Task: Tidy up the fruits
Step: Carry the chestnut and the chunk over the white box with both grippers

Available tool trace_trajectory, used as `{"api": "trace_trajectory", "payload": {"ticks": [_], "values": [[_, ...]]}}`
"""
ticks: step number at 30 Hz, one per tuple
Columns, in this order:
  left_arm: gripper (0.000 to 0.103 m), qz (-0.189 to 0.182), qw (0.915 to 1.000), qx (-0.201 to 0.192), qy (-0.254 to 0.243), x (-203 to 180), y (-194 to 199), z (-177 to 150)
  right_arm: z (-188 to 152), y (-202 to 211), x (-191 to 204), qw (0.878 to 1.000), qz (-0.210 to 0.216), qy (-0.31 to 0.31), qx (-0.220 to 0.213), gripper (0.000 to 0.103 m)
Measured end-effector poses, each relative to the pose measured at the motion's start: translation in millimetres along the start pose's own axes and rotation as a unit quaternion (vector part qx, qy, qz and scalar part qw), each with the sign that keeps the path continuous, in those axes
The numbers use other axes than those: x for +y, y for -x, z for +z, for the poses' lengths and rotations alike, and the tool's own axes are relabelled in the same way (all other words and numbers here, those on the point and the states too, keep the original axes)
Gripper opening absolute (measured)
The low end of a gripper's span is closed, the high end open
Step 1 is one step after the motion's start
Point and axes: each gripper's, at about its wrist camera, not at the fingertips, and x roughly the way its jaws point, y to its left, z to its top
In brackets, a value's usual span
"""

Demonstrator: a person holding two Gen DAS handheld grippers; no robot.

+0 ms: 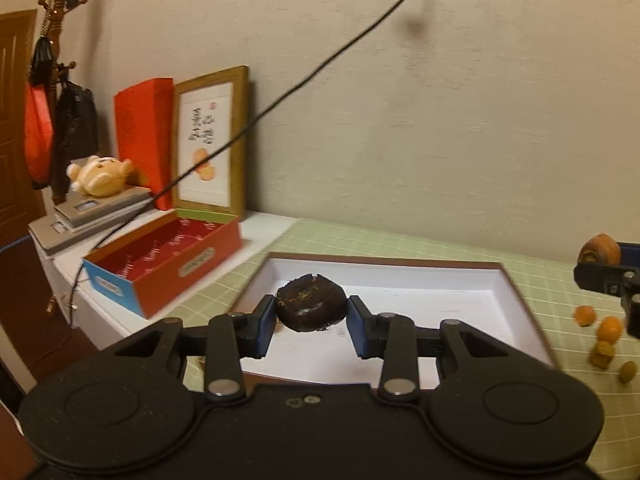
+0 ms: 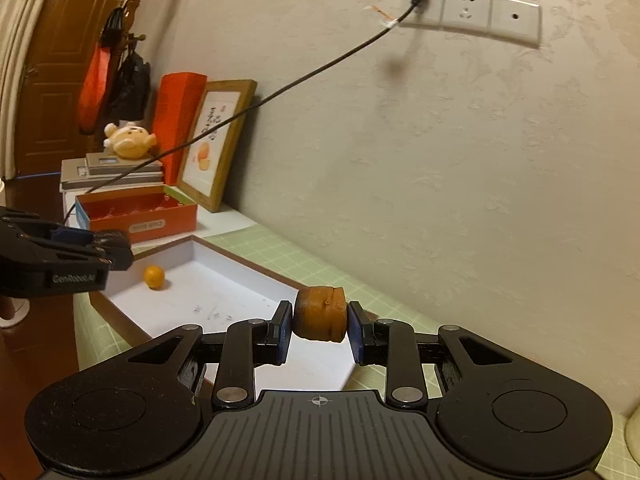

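My left gripper [image 1: 311, 322] is shut on a dark brown, flattened dried fruit [image 1: 311, 307] and holds it above the white inside of a shallow brown-rimmed box [image 1: 440, 300]. My right gripper [image 2: 319, 330] is shut on an orange-brown, flattened dried fruit [image 2: 320, 314] above the box's near right corner [image 2: 224, 280]. A small orange fruit [image 2: 154, 277] lies in the box's far left corner. The right gripper with its fruit [image 1: 599, 249] also shows at the right edge of the left wrist view. The left gripper [image 2: 96, 254] shows at the left of the right wrist view.
Several small orange and yellow-green fruits [image 1: 604, 340] lie on the green checked tablecloth [image 1: 400, 240] right of the box. A red open gift box [image 1: 168, 264], a framed picture [image 1: 210, 140], a plush toy [image 1: 100, 176] on scales and a black cable [image 1: 320, 68] stand at the left.
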Motion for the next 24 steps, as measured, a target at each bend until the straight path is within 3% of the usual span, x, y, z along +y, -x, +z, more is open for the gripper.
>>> {"api": "trace_trajectory", "payload": {"ticks": [24], "values": [[0.028,0.04,0.9987,0.031,0.011,35.8,-45.9,-3.8,-3.3,-74.8,0.5,0.999,0.019,-0.028,0.042,0.03]]}}
